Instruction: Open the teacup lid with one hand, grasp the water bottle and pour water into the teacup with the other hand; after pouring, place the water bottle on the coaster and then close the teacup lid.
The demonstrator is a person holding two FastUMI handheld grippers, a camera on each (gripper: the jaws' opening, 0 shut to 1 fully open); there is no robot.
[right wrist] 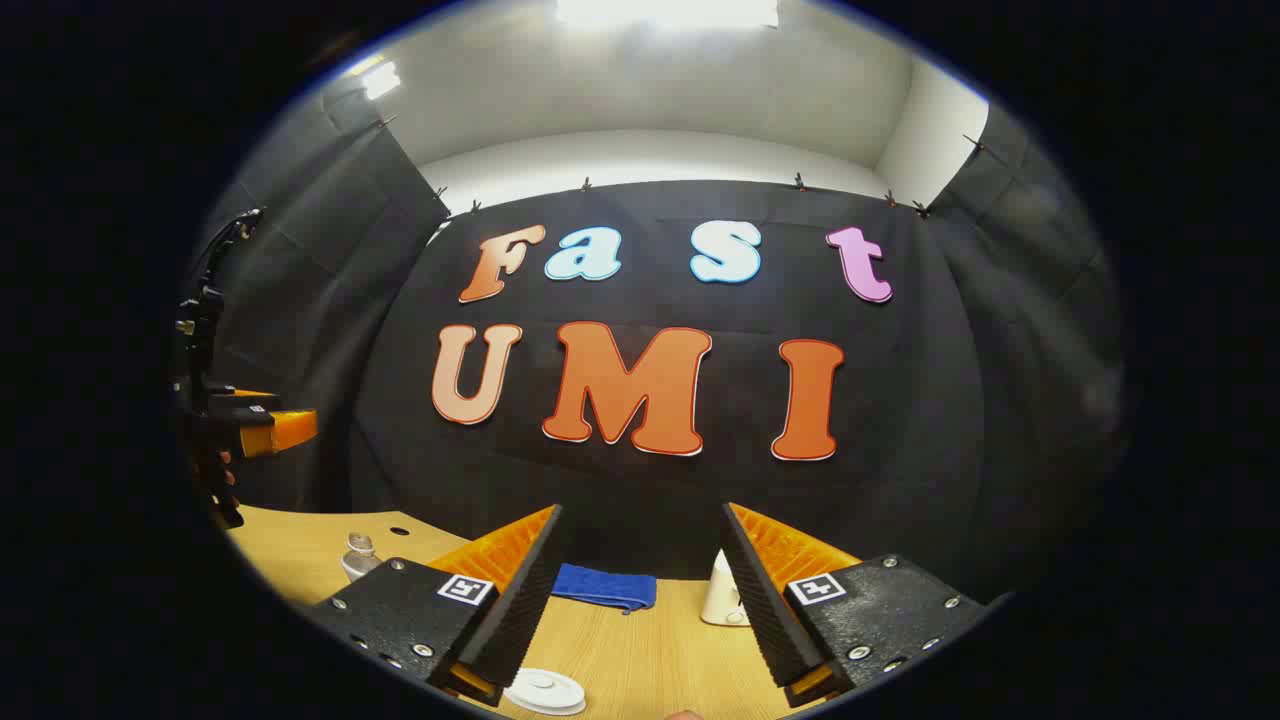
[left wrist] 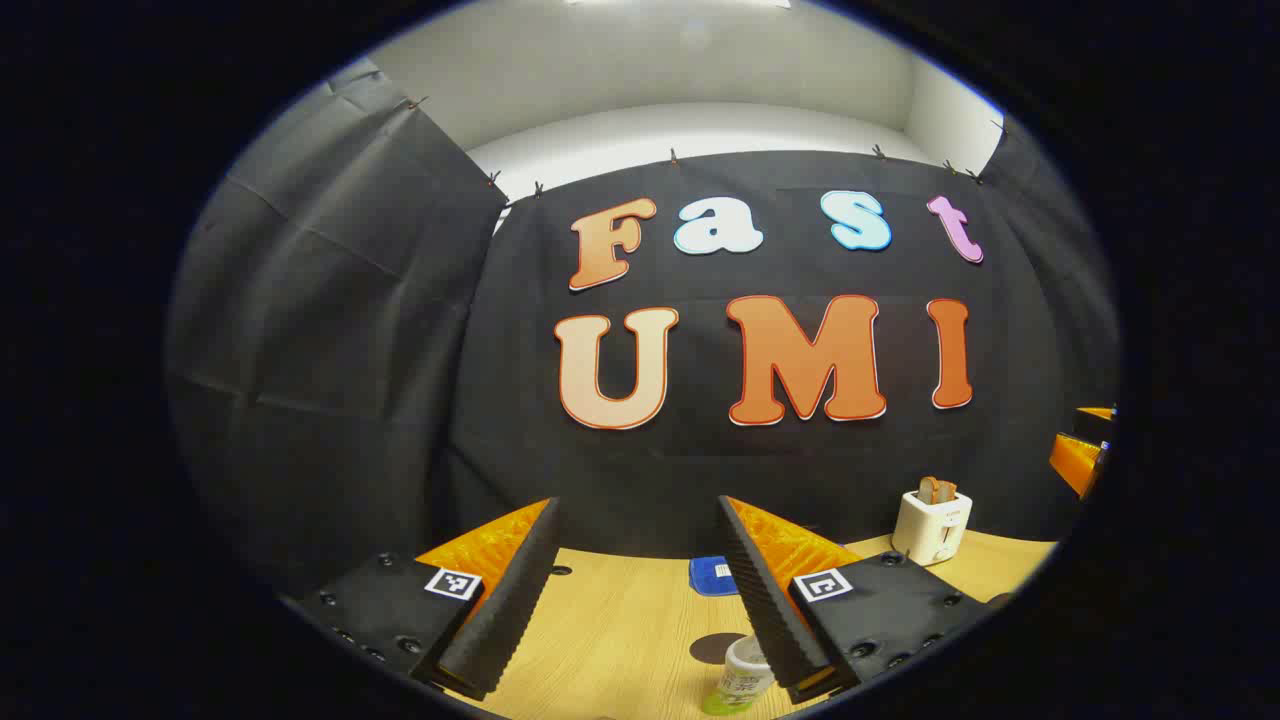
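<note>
both claws hang above the pale wooden table (left wrist: 620,640) with fingers spread wide, gripping nothing: left gripper (left wrist: 640,600), right gripper (right wrist: 640,600). a clear plastic water bottle with a white cap and green label (left wrist: 742,678) stands just beside the left gripper's right finger. a round white lid (right wrist: 545,691) lies on the table near the right gripper's left finger.
</note>
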